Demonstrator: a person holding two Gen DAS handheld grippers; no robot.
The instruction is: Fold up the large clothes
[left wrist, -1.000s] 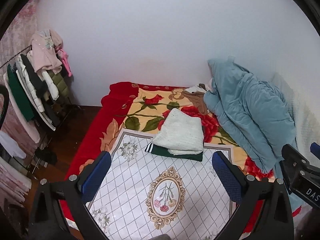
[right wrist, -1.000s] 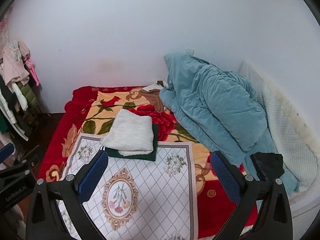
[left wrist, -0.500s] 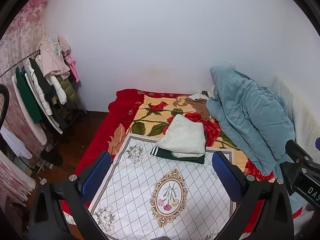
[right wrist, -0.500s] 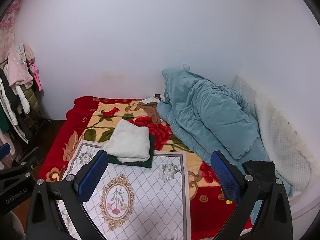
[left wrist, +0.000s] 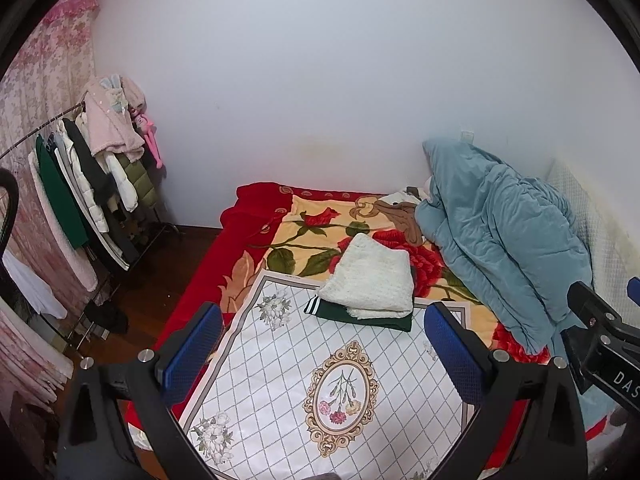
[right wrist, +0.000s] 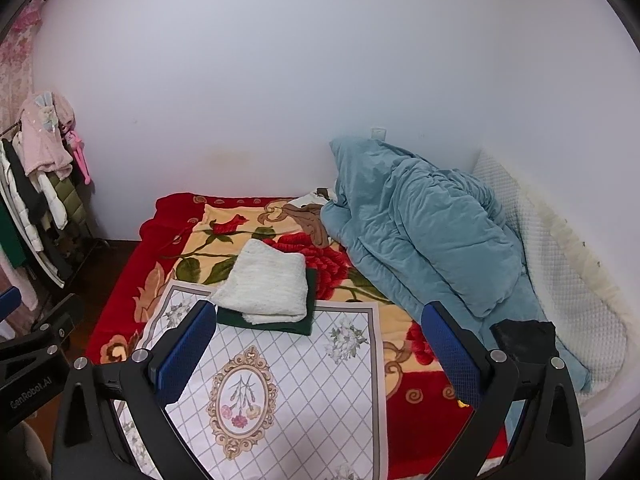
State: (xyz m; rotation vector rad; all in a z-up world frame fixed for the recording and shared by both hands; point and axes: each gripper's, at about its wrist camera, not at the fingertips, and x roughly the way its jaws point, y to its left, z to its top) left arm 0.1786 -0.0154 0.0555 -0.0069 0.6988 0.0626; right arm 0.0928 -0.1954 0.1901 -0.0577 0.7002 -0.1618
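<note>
A folded white knit garment (left wrist: 372, 278) (right wrist: 266, 284) lies on top of a folded dark green garment (left wrist: 360, 316) (right wrist: 264, 320) in the middle of the bed. Both rest at the far edge of a white diamond-patterned cloth (left wrist: 320, 376) (right wrist: 280, 384) spread over a red floral blanket (left wrist: 296, 232) (right wrist: 200, 240). My left gripper (left wrist: 322, 344) and right gripper (right wrist: 316, 346) are open and empty, held well back above the bed's near end. A black garment (right wrist: 524, 338) lies at the right on the quilt's edge.
A bunched teal quilt (left wrist: 500, 240) (right wrist: 424, 236) fills the bed's right side against a white quilted pad (right wrist: 560, 264). A rack of hanging clothes (left wrist: 88, 188) (right wrist: 36, 200) stands left over a wooden floor (left wrist: 160, 272). A brown garment (left wrist: 402, 218) lies by the wall.
Both grippers have drawn back and risen from the bed; the folded stack looks smaller and farther, and more of the clothes rack and floor shows. Nothing on the bed moved.
</note>
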